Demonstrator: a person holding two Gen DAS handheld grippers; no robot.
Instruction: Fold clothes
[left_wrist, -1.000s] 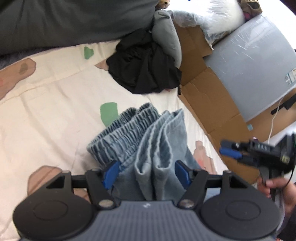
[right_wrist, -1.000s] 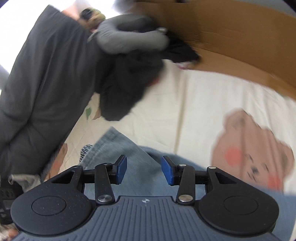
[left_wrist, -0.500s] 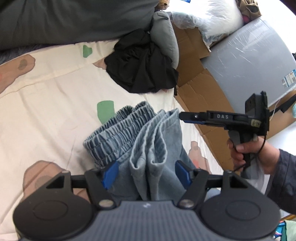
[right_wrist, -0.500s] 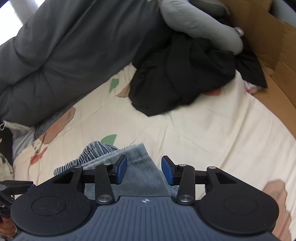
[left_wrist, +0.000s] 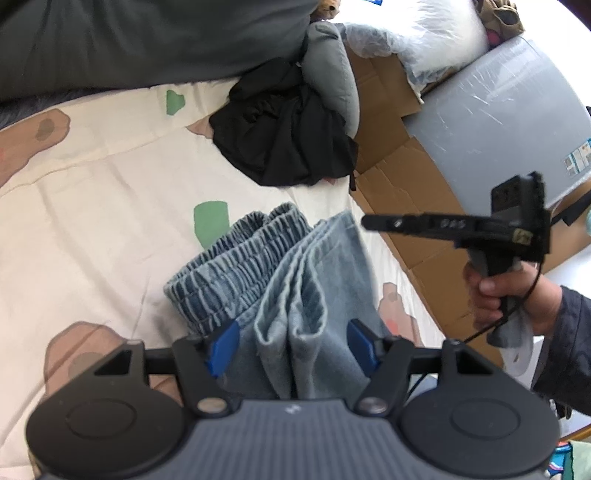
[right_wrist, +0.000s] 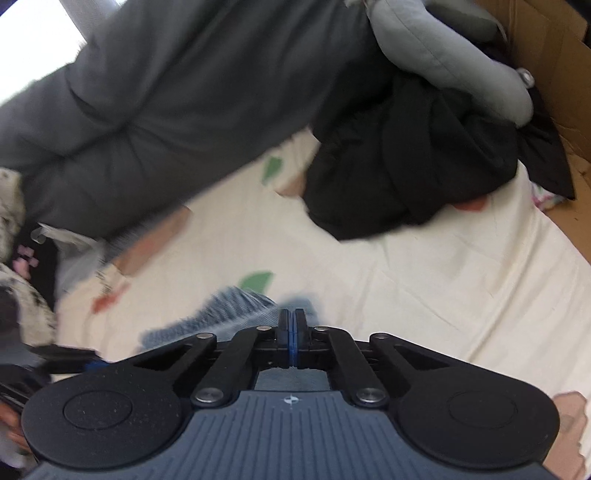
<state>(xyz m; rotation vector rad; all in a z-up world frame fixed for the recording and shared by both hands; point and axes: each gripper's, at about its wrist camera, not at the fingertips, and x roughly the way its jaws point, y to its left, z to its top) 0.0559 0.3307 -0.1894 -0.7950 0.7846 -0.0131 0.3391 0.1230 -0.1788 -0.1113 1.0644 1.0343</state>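
Two hand-held grippers are seen over a bed whose cream sheet (left_wrist: 92, 206) is printed with brown and green patches. Places are given from the folded light-blue jeans (left_wrist: 295, 280), which lie bunched on that sheet.

Left of the jeans, only bare sheet is shown, with a green patch just beside the elastic waistband. Behind the jeans and to the left, a dark grey duvet (left_wrist: 147, 40) is spread along the far edge of the bed.

Directly over the near end of the jeans, the left hand-held gripper (left_wrist: 291, 343) is held released, its blue-padded fingers (left_wrist: 223, 345) spread wide with the upright denim folds standing between them; whether the pads touch the cloth cannot be told.

Behind the jeans, well apart from them, a crumpled black garment (left_wrist: 284, 147) is heaped on the sheet, and a light grey garment (left_wrist: 332, 74) is draped against its far side.

Right of the jeans, the right hand-held gripper (left_wrist: 373, 222) is carried by a hand (left_wrist: 513, 295) in a dark sleeve, its tip near the jeans' far right corner. In its own blurred view its fingers are pressed together (right_wrist: 291, 332) with nothing visible between them, the jeans (right_wrist: 229, 317) lying just beyond and below. Further right of the jeans, flattened cardboard (left_wrist: 391, 184) and a grey panel (left_wrist: 491, 125) are seen beside the bed.
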